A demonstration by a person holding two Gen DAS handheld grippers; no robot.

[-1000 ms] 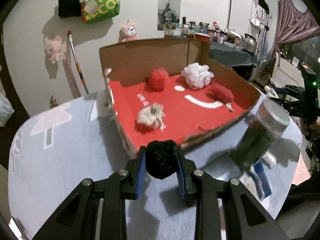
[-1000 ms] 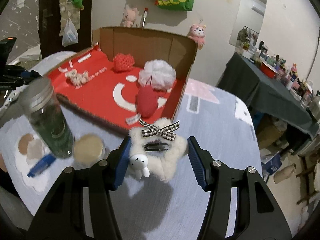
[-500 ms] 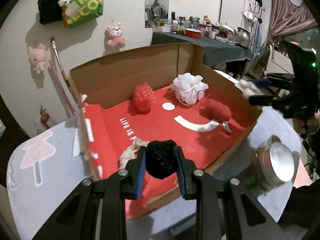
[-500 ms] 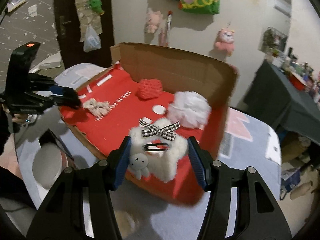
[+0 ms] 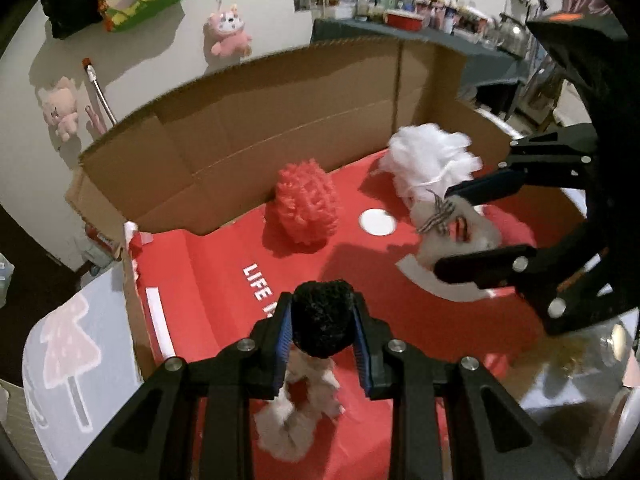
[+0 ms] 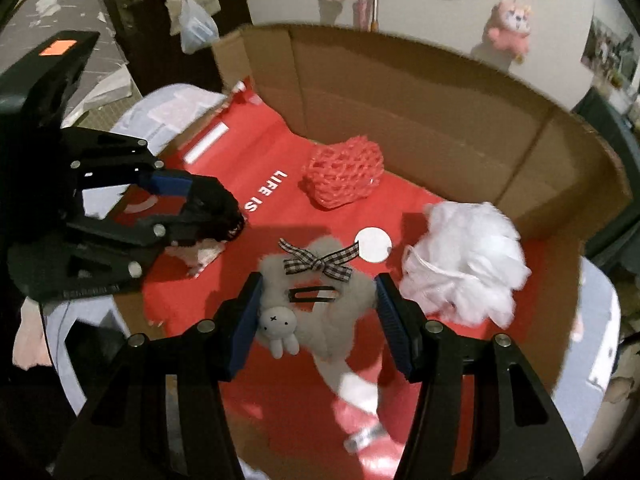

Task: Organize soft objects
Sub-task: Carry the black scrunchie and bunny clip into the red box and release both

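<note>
My left gripper [image 5: 322, 330] is shut on a black fuzzy ball [image 5: 322, 318] and holds it over the red floor of the cardboard box [image 5: 240, 120], above a beige scrunchie [image 5: 296, 412]. My right gripper [image 6: 318, 316] is shut on a white fluffy plush [image 6: 320, 304] with a checked bow, a hair clip and a small bunny, also over the box floor. It shows in the left wrist view [image 5: 460, 236] too. A red mesh puff [image 5: 306, 210] and a white mesh puff [image 5: 428, 160] lie in the box.
A red plush [image 6: 360, 412] lies under the right gripper. A jar with a metal lid [image 5: 616, 360] stands outside the box at the right. The box's back wall [image 6: 420, 92] rises high. Plush toys hang on the wall behind.
Both grippers have moved forward and down from above the table to over the box floor, still holding their objects. The two grippers are now close together inside the box.
</note>
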